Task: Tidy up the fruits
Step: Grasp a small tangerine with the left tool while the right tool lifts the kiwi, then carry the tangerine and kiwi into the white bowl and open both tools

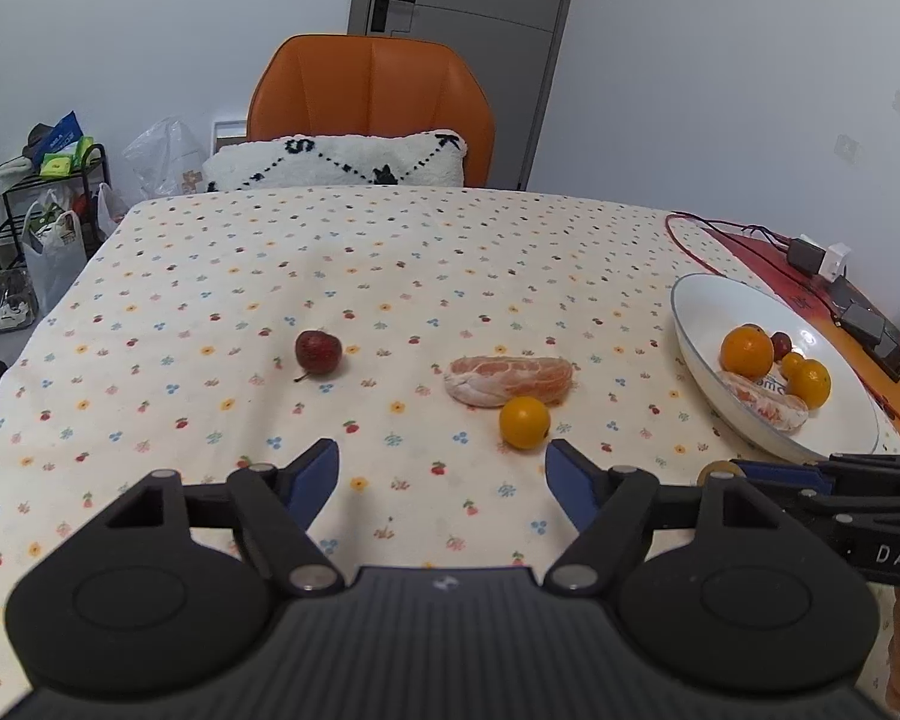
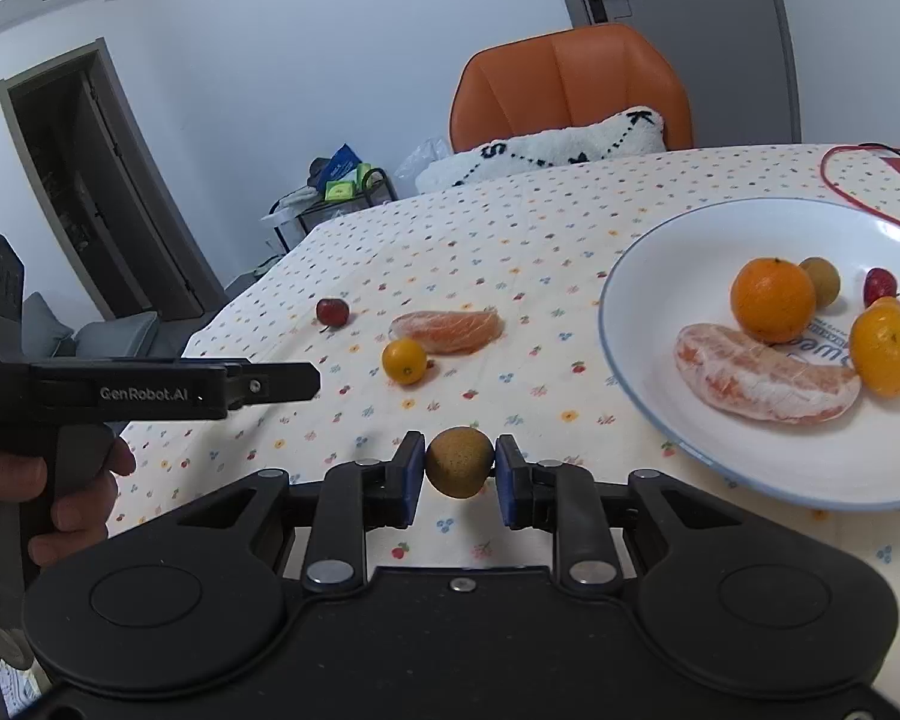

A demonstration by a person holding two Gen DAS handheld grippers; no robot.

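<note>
My left gripper (image 1: 442, 477) is open and empty, just short of a small yellow-orange fruit (image 1: 524, 422) and a peeled citrus segment (image 1: 508, 380) on the flowered tablecloth. A dark red fruit (image 1: 317, 350) lies further left. My right gripper (image 2: 459, 468) is shut on a small brown round fruit (image 2: 459, 461), held above the cloth left of the white plate (image 2: 648, 252). The plate holds an orange (image 2: 773, 299), a peeled segment (image 2: 762, 381), a yellow-orange fruit (image 2: 885, 349), a brown fruit (image 2: 821, 279) and a red fruit (image 2: 878, 285). The plate also shows in the left wrist view (image 1: 699, 300).
An orange chair (image 1: 371, 90) with a white cushion (image 1: 336, 161) stands behind the table's far edge. Red and black cables (image 1: 744, 240) and small devices (image 1: 822, 258) lie at the back right. A rack and bags (image 1: 48, 210) stand on the floor at left.
</note>
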